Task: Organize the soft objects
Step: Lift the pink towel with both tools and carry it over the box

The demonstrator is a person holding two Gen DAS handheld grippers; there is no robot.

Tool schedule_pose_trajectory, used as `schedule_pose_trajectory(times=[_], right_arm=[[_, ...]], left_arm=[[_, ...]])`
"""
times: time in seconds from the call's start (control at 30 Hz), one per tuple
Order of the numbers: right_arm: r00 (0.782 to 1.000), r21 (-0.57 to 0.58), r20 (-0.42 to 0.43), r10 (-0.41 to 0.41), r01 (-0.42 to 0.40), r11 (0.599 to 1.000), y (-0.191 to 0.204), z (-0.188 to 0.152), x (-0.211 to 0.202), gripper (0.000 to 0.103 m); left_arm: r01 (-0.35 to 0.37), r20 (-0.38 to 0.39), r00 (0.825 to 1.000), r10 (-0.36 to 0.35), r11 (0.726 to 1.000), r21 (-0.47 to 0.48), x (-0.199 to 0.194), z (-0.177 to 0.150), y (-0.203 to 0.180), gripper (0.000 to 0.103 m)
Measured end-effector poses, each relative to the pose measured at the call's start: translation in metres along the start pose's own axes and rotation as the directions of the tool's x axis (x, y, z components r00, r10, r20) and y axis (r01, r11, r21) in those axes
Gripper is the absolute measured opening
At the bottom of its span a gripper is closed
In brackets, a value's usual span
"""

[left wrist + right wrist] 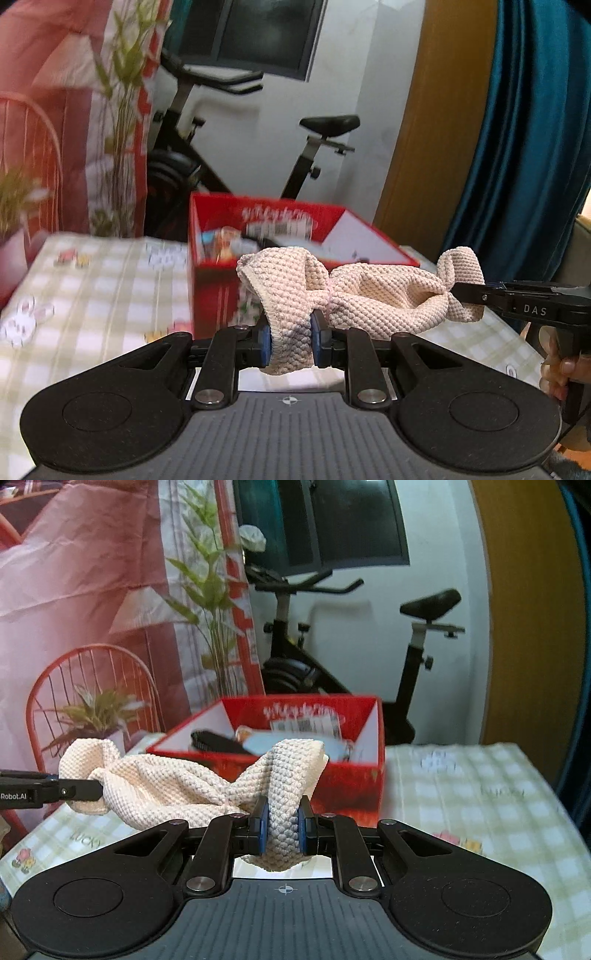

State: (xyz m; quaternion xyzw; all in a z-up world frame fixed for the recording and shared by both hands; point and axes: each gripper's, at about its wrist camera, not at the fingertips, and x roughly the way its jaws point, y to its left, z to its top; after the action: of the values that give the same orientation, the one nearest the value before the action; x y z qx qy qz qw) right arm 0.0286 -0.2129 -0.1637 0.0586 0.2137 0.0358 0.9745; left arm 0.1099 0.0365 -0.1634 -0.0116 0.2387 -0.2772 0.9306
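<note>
A cream waffle-knit cloth (369, 295) hangs stretched between my two grippers above the table. My left gripper (291, 341) is shut on one end of it. My right gripper (282, 829) is shut on the other end (284, 794). In the left wrist view the right gripper (469, 295) comes in from the right, pinching the cloth's far corner. In the right wrist view the left gripper (98, 790) comes in from the left, holding the other corner. The cloth (166, 786) sags between them.
A red open box (266, 236) holding several items stands on the checked tablecloth (92, 295) just beyond the cloth; it also shows in the right wrist view (303, 720). An exercise bike (332, 646), a red wire chair (92, 686) and plants stand behind the table.
</note>
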Motion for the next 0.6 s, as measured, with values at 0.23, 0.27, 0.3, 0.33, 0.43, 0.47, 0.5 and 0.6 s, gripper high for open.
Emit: schedule_pose_trajectory(times=[0.23, 0.27, 0.3, 0.33, 0.43, 0.47, 0.5, 0.6], right_arm=[[0.999, -0.053, 0.035, -0.009, 0.011, 0.999, -0.003, 0.035, 0.007, 0.014], [0.999, -0.062, 0.037, -0.010, 0.012, 0.998, -0.003, 0.039, 0.009, 0.014], [0.999, -0.075, 0.038, -0.012, 0.015, 0.997, -0.003, 0.044, 0.012, 0.014], [0.999, -0.088, 0.038, -0.015, 0.018, 0.996, -0.003, 0.047, 0.015, 0.014], [0.999, -0.116, 0.036, -0.022, 0.026, 0.993, -0.003, 0.057, 0.026, 0.014], [0.999, -0.121, 0.035, -0.025, 0.029, 0.992, -0.004, 0.061, 0.031, 0.014], [0.999, -0.125, 0.034, -0.028, 0.032, 0.992, -0.004, 0.064, 0.036, 0.014], [0.999, -0.132, 0.031, -0.033, 0.037, 0.990, -0.008, 0.073, 0.050, 0.014]], left_arm=[[-0.014, 0.010, 1.000, 0.014, 0.999, 0.037, 0.018, 0.029, -0.001, 0.022], [-0.016, 0.008, 1.000, 0.015, 0.999, 0.036, 0.021, 0.032, -0.001, 0.022], [-0.017, 0.005, 1.000, 0.017, 0.999, 0.039, 0.023, 0.033, 0.000, 0.022], [-0.020, 0.004, 1.000, 0.020, 0.999, 0.045, 0.026, 0.035, 0.000, 0.022], [-0.030, 0.003, 1.000, 0.030, 0.998, 0.061, 0.034, 0.042, 0.001, 0.022], [-0.032, 0.002, 0.999, 0.032, 0.998, 0.061, 0.038, 0.045, 0.002, 0.022], [-0.035, 0.000, 0.999, 0.035, 0.998, 0.058, 0.042, 0.048, 0.003, 0.022], [-0.047, -0.006, 0.999, 0.047, 0.997, 0.058, 0.052, 0.058, 0.007, 0.021]])
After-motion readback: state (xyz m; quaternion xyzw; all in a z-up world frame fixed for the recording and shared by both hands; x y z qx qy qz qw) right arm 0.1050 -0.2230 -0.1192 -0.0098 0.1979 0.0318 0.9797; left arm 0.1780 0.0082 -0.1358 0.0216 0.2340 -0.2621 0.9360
